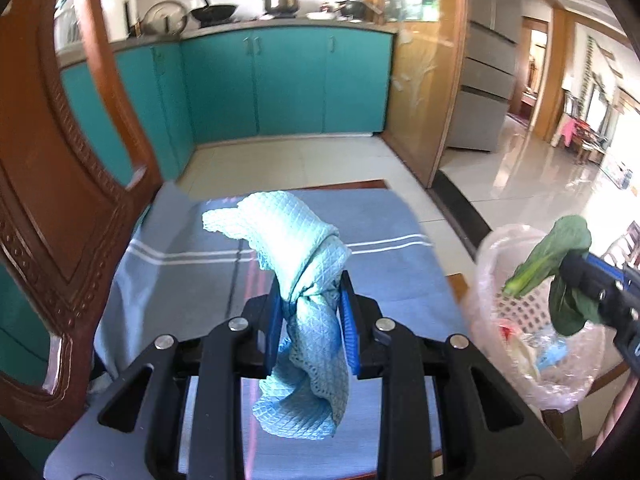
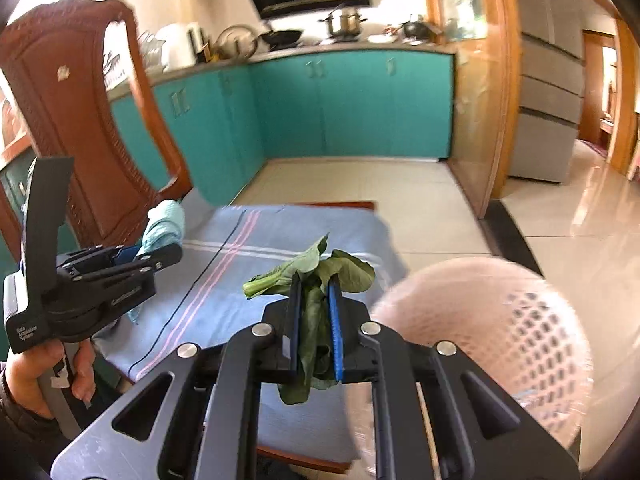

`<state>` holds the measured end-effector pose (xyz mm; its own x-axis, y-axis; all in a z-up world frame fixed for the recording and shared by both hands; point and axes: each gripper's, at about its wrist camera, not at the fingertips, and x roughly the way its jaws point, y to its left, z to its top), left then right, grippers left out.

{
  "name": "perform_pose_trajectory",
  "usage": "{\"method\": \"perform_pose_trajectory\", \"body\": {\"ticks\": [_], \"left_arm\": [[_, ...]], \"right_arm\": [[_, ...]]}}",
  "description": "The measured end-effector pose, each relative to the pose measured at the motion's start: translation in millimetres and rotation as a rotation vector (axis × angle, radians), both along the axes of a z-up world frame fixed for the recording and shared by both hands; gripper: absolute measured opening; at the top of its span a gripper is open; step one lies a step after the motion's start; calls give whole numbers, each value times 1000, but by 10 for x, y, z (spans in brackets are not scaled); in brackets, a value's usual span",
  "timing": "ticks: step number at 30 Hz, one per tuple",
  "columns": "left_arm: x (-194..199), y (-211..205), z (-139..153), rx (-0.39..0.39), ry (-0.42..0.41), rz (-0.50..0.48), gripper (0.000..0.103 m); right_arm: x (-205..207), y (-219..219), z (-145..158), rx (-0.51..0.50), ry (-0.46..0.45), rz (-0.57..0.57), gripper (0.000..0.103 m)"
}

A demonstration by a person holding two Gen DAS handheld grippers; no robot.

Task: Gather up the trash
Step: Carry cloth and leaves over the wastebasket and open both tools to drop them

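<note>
My left gripper is shut on a light blue waffle cloth, held above the table's blue striped tablecloth. My right gripper is shut on a green leafy vegetable, also held above the table. In the left wrist view the vegetable and right gripper hang over a white mesh trash basket lined with a clear plastic bag, which holds some scraps. In the right wrist view the basket is blurred at lower right, and the left gripper with the cloth is at the left.
A carved wooden chair back stands close on the left of the table. Teal kitchen cabinets with pots on the counter lie beyond. A wooden door frame and a tiled hallway are to the right.
</note>
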<state>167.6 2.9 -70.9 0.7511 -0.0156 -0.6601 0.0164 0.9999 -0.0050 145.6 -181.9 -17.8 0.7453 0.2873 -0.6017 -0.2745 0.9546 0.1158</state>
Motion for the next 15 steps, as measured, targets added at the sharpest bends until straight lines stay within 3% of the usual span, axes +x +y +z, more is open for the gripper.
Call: {"method": "perform_pose_trajectory", "body": {"ticks": [8,15], "left_arm": [[-79,-597,179,9,-48,-112,27],[-17,-1156,191,14,-35,-236,27]], "right_arm": [[-199,-578,95,11,-40,-127,13],[-316,-909,39,8,-45,-213,13]]}}
